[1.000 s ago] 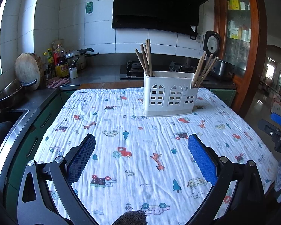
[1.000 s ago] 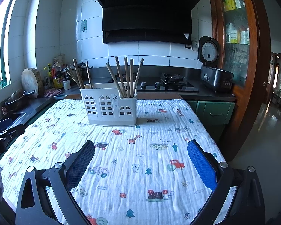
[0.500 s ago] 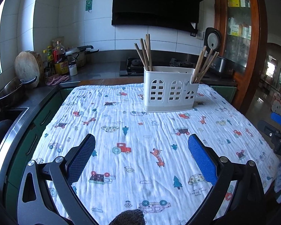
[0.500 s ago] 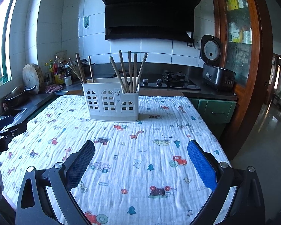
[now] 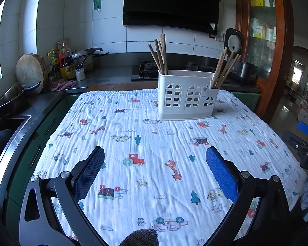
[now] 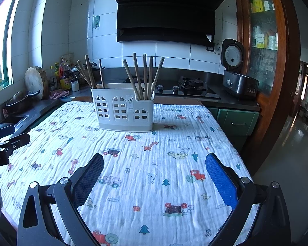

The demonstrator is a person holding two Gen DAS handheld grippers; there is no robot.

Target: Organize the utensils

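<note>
sharp daylit fisheye, window [image 6: 0, 47] glare

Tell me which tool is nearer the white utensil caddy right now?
Hard to call; roughly equal. The left tool sits back and left of the caddy; the right tool sits back and right. Both open, empty.

A white muslin cloth printed with small cars, trees and giraffes [image 5: 145, 143] is spread over the table. A black range hood [image 6: 166, 14] is mounted on the white tiled wall, above a black gas hob [image 6: 192, 87]. A round wooden chopping board [image 5: 29, 72] is leaned against the wall beside a steel pan [image 5: 14, 98]. A black rice cooker with its lid raised [image 6: 237, 75] is set beside a wooden glass-fronted cabinet [image 6: 262, 30].
</note>
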